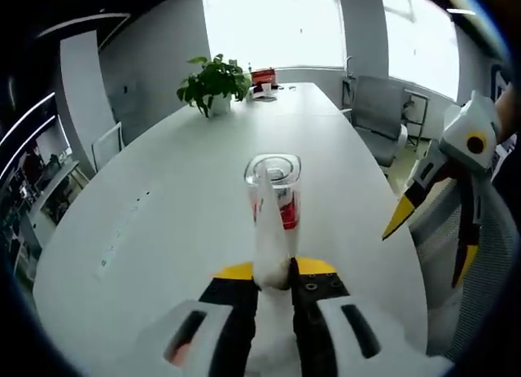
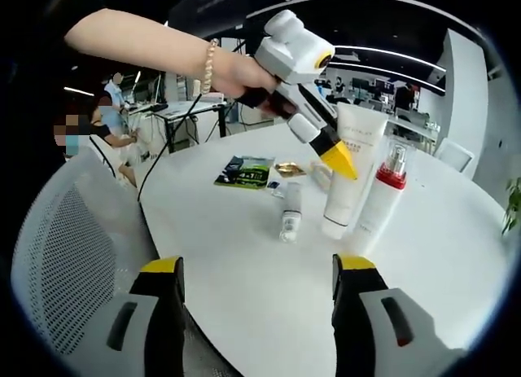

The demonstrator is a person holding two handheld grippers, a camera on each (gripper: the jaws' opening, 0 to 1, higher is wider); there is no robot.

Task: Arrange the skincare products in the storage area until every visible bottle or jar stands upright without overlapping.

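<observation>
Left gripper (image 1: 273, 273) pinches a white tube (image 1: 269, 230) upright beside red-collared pump bottle (image 1: 279, 190); right gripper (image 2: 256, 281) spread, empty; lower tube straight, w/o nudging bottle.

Left gripper (image 1: 273, 273) fingers clamped tight; right gripper (image 2: 256, 273) fingers wide apart, raised, empty.

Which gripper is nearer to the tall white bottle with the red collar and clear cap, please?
Left. The left gripper is just beside the bottle, gripping the white plastic tube; the right gripper hangs back at the white table edge.
</observation>
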